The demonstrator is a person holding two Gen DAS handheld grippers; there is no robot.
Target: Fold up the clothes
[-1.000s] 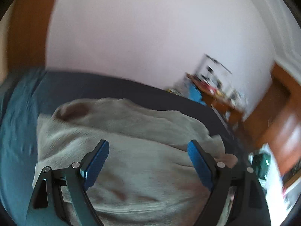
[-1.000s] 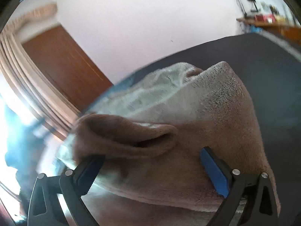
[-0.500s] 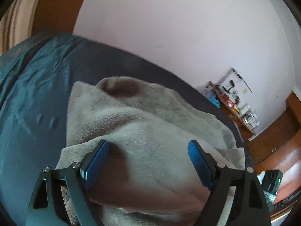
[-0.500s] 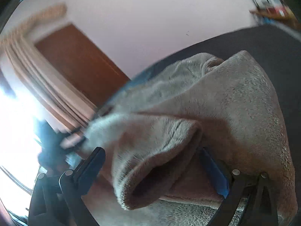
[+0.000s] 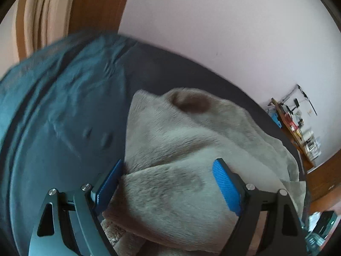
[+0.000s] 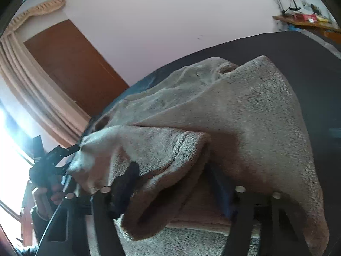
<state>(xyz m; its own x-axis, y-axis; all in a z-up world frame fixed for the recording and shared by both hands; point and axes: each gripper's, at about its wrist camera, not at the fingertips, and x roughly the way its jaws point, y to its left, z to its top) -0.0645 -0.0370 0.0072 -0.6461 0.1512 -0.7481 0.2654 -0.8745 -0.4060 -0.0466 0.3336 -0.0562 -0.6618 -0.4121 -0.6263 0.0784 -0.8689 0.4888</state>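
Note:
A beige fleece garment [image 5: 183, 149] lies bunched on a dark bed [image 5: 64, 128]. In the left wrist view my left gripper [image 5: 168, 183] stands wide open, its blue pads either side of a folded edge of the fleece. In the right wrist view the garment [image 6: 245, 117] drapes over my right gripper [image 6: 177, 183]; a thick folded flap sits between its spread fingers, and the right pad is partly hidden by cloth. The left gripper [image 6: 64, 155], held in a hand, shows at the far left of that view, at the garment's edge.
The bed has a teal cover [image 5: 42, 106] on the left and a darker sheet [image 6: 309, 64] beyond. A pale wall [image 5: 213, 21], a wooden door [image 6: 70, 64] and curtains [image 6: 32, 85] stand behind. A cluttered wooden shelf [image 5: 298, 123] is at the right.
Both grippers have swung around the garment while staying open. In the right view a folded flap has come over and now lies between the fingers. The left gripper has moved towards the garment's left edge.

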